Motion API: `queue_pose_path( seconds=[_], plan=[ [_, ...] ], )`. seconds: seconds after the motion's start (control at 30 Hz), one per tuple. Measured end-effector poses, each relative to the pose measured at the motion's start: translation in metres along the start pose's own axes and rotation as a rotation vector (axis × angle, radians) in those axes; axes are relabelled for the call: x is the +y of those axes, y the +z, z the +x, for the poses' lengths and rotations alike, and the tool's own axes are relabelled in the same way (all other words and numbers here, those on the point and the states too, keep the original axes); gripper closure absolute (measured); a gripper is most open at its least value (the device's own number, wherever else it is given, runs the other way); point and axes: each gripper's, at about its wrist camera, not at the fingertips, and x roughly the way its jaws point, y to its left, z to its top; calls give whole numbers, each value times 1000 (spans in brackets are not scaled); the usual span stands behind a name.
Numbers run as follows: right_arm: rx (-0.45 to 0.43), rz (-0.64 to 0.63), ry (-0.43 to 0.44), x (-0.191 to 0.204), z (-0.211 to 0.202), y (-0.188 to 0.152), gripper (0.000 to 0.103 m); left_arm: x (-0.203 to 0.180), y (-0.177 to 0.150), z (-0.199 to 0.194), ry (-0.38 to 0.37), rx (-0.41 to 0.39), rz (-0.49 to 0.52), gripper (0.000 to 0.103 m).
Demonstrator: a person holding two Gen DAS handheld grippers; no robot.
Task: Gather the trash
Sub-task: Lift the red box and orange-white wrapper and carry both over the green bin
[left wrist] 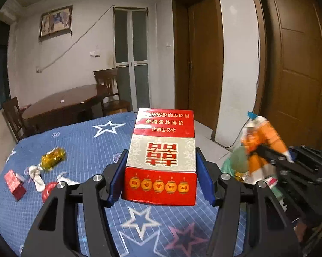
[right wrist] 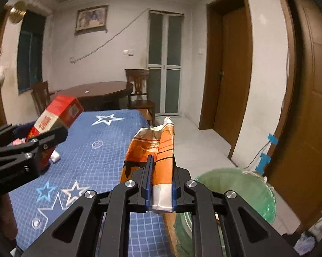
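Carrying step: left gripper (left wrist: 161,171) squeezes red box (left wrist: 162,156), right gripper (right wrist: 161,184) pinches orange wrapper (right wrist: 158,150). Next, drop into green bin (right wrist: 246,190) at four o'clock.

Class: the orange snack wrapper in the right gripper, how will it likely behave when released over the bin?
The orange snack wrapper looks creased and thin, so probably floppy and light. Released by the right gripper, it may flutter rather than drop straight into the green-lined bin.
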Motion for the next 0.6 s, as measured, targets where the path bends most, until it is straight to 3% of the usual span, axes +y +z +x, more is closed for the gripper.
queue_pose_path(
  seconds=[0.17,0.4,0.6],
  plan=[
    [7,26,-68,-48,-9,16,88,-36,15,31,-97,49,24,46],
    [145,90,-153,-144,19,21,88,-101,20,69,-224,142,64,46],
    [280,150,-138,-195,63,4,88,-145,13,104,-271,228,115,46]
  ],
)
